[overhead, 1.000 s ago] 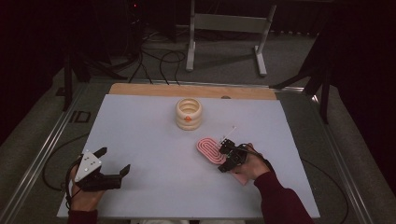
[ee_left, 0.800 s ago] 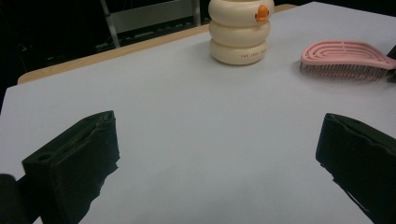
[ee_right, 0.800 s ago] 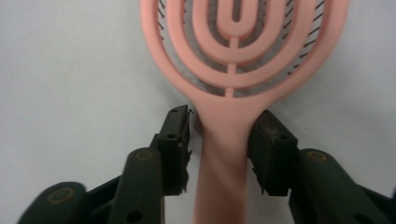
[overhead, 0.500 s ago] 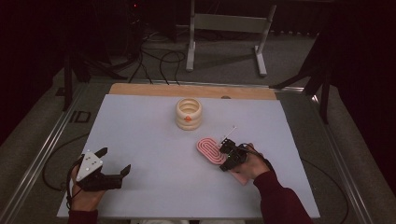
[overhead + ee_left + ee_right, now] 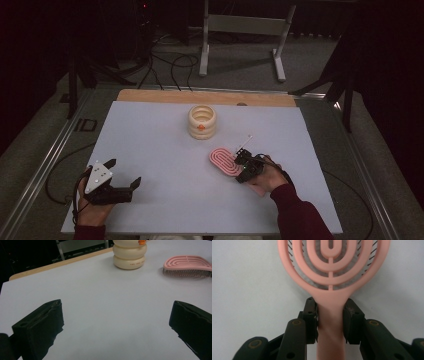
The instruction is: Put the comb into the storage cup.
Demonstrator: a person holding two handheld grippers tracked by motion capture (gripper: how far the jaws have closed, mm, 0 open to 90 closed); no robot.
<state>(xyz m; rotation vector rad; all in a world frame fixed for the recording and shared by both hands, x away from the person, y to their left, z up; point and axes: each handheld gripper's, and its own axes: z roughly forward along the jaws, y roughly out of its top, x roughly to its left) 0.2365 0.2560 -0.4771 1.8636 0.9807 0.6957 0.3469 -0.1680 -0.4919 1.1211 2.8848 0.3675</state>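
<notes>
Right gripper view: right tongs (image 5: 330,320) clamped on pink hairbrush (image 5: 332,272) handle.

A single line of small dark print runs along the lowest ring of the cream stacked-ring container (image 5: 129,255) standing at the far side of the counter (image 5: 100,302); in the left gripper view it is too small and soft to be read, though it may begin with "THE". No other lettering, brand, number or sign can be read
</notes>
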